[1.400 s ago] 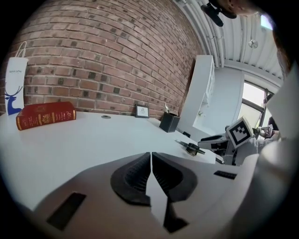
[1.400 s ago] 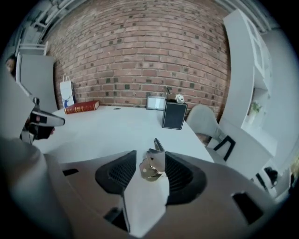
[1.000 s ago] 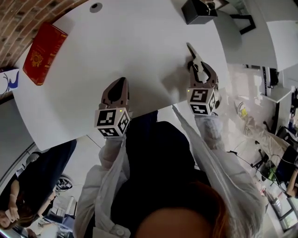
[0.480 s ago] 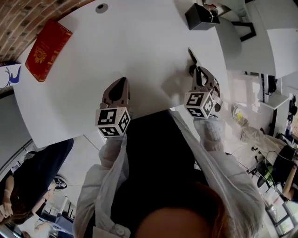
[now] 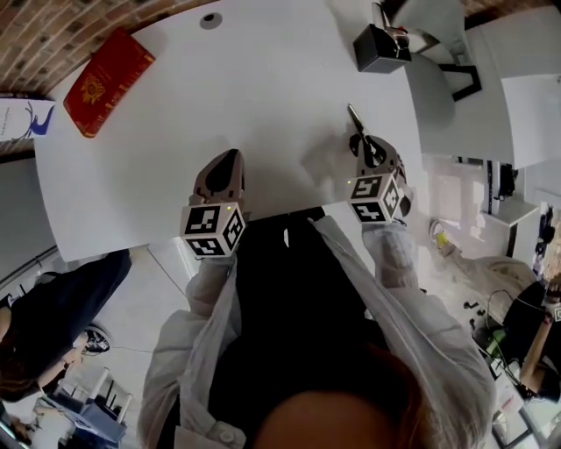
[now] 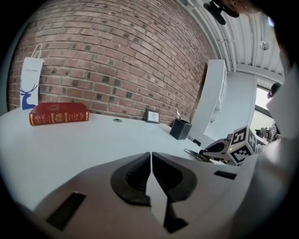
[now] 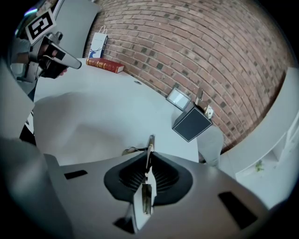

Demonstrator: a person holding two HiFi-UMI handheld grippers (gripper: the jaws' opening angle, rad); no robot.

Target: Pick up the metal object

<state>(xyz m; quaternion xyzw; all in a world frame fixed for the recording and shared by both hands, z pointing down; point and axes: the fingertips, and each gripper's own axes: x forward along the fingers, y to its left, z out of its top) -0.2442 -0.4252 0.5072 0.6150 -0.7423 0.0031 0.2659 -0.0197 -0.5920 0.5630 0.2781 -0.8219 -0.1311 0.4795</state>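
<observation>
Thin silver metal tool [image 5: 355,118]: clamped by R gripper [image 5: 365,145], jaws just closed on it, 2 o'clock on white tabletop [image 5: 263,96]. L gripper [image 5: 226,165]: closed, empty.

A red brick wall [image 6: 117,56] is running behind the wide white surface [image 5: 219,114]. A red book [image 5: 118,81] and a black box [image 5: 379,48] are resting on it, well apart. A white paper bag [image 6: 30,86] is standing near the wall.

The white table [image 5: 219,114] bears a red book [image 5: 110,81] lying flat near its far left corner; a black box [image 5: 379,48] stands at the far right. A round grommet [image 5: 210,19] sits in the top between them.
</observation>
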